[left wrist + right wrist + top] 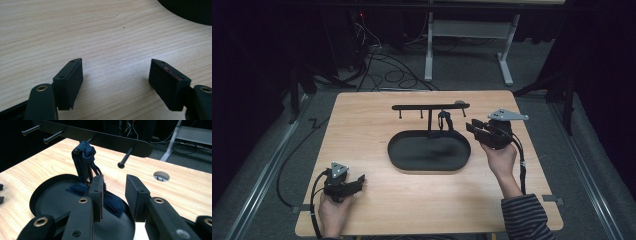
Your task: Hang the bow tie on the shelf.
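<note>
**Blue strap hanging on the rack, both grippers standing open**

High view: the left gripper (357, 181) is resting low on the table (362, 120), jaws spread with nothing between them, well apart from the tray (398, 161) ahead of it and to its right. The right gripper (473, 128) is hovering just beside the tray's far right rim, jaws parted and pointing toward the rack (430, 107). A dark strap (444, 120) is dangling from one peg, just ahead of that gripper's tips.

Left gripper view: the two jaws are standing wide apart over bare wood, holding nothing. The tray's curved edge (190, 12) is showing far ahead and to the right of the tips.

Right gripper view: the jaws are parted and empty. The strap (85, 162) is hanging in front of the left jaw, bunched over its peg (76, 151) above the tips, its tail trailing down into the tray (45, 202) below and partly behind that jaw. A bare peg (125, 158) is sticking out above the gap between the jaws.

Handling, as a judgement: the strap is looking like soft, light fabric, so it will be sagging and swinging rather than keeping its shape, and there is little risk of breaking it. The doubled bands just under the peg knot are offering the firmest pinch; gripping the loose tail would be leaving the loop snagged on the peg.
</note>
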The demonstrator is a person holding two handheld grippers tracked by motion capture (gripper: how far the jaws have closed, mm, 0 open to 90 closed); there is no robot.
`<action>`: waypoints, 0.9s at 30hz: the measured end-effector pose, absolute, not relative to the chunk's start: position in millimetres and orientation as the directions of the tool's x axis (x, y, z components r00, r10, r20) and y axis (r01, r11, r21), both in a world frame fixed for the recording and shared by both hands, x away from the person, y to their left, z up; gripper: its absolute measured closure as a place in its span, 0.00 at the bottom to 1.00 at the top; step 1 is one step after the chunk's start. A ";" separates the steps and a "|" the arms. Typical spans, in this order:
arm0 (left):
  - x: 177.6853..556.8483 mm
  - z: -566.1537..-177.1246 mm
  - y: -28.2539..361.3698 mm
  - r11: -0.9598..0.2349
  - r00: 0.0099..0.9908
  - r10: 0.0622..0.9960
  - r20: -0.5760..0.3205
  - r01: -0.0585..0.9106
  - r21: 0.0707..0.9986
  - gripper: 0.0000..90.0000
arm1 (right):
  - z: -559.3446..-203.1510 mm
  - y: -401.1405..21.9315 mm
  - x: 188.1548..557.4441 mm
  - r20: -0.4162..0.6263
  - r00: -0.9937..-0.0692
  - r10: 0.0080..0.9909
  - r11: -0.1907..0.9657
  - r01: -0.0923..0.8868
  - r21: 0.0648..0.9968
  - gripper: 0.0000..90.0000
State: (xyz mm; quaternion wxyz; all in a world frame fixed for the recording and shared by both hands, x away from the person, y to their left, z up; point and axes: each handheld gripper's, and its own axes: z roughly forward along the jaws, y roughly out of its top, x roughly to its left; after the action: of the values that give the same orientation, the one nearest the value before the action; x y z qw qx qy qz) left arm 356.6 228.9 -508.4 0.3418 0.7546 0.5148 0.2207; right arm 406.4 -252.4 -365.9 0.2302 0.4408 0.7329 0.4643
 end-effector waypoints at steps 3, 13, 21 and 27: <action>356.6 -508.4 228.9 -0.236 0.373 0.928 -0.019 0.626 0.743 0.31 | -367.1 -256.7 403.2 0.074 -0.500 0.863 0.175 0.434 0.884 0.77; 356.6 -508.4 228.9 -0.237 0.373 0.928 -0.019 0.626 0.743 0.31 | -373.4 -268.9 395.8 0.092 -0.484 0.870 0.156 0.447 0.881 0.75; 356.6 -508.4 228.8 -0.236 0.372 0.928 -0.019 0.626 0.743 0.31 | -375.0 -278.6 386.9 0.098 -0.472 0.876 0.142 0.448 0.882 0.75; 356.6 -508.4 228.8 -0.236 0.372 0.928 -0.019 0.626 0.743 0.31 | -374.8 -283.6 380.5 0.107 -0.474 0.874 0.132 0.443 0.887 0.74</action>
State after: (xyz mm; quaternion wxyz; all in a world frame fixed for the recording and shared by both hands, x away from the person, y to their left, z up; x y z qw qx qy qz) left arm 356.6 228.8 -508.4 0.3417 0.7545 0.5149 0.2209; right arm 380.5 -283.6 -374.8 0.2283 0.4593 0.7167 0.4725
